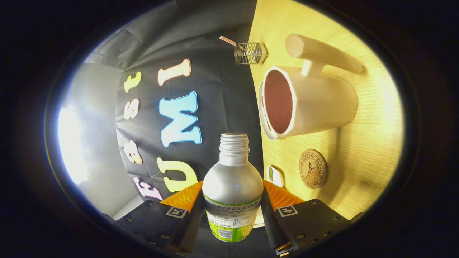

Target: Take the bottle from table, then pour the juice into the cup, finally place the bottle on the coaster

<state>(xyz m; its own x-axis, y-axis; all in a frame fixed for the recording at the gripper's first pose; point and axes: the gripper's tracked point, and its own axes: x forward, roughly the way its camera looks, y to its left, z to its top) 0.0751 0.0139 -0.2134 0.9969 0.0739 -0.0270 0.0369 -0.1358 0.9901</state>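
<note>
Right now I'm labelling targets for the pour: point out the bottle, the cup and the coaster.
bottle (pixel 232 179): gripper view, its bare shoulder, between the fingers.
cup (pixel 322 104): gripper view, its outer side wall.
coaster (pixel 313 168): gripper view, its top face.

The bottle (pixel 232 186) is a silvery, round-shouldered one with a green and white label around its lower half and a bare threaded neck with no cap. It sits between the jaws, both pressing its sides, its open mouth pointing ahead. Beyond it, the cup (pixel 308 107) is a cream mug with a long wooden handle and reddish-brown inside. The coaster (pixel 313 168) is a round cork disc lying flat on the desk (pixel 369 150), near the cup and apart from it.
</note>
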